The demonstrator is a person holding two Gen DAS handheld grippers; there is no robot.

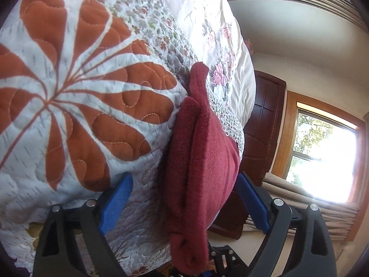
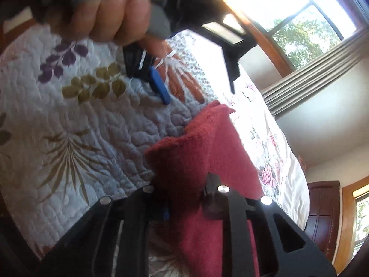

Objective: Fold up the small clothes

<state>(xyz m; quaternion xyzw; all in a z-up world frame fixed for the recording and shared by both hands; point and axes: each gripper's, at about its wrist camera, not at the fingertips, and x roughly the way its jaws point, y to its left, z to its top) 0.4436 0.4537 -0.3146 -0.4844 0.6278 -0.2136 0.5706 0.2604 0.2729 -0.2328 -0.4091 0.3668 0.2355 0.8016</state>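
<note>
My left gripper point(image 1: 184, 205) is spread wide, blue pads point(image 1: 116, 204) apart on either side of the dark red towel point(image 1: 203, 161), not pinching it. The towel passes through the gap with doubled layers showing, and past it is the quilted bedspread point(image 1: 69, 80) with the big orange leaf print.

Over on the right wrist view, my right gripper point(image 2: 184, 198) looks clamped on the same cloth: the towel point(image 2: 203, 152) bunches up right where the fingers meet and drapes down past them. Can't see the pads cleanly under the fabric, but I'd call it gripped. The hand point(image 2: 110, 11) holding the other gripper is up top.

Handling-wise, I reckon this thing is light, floppy terry. It won't slip much since the pile is grippy, but it sags wherever it's unsupported. Best bet is pinching a corner or hem edge, through all layers, so the fold stays lined up.
</note>
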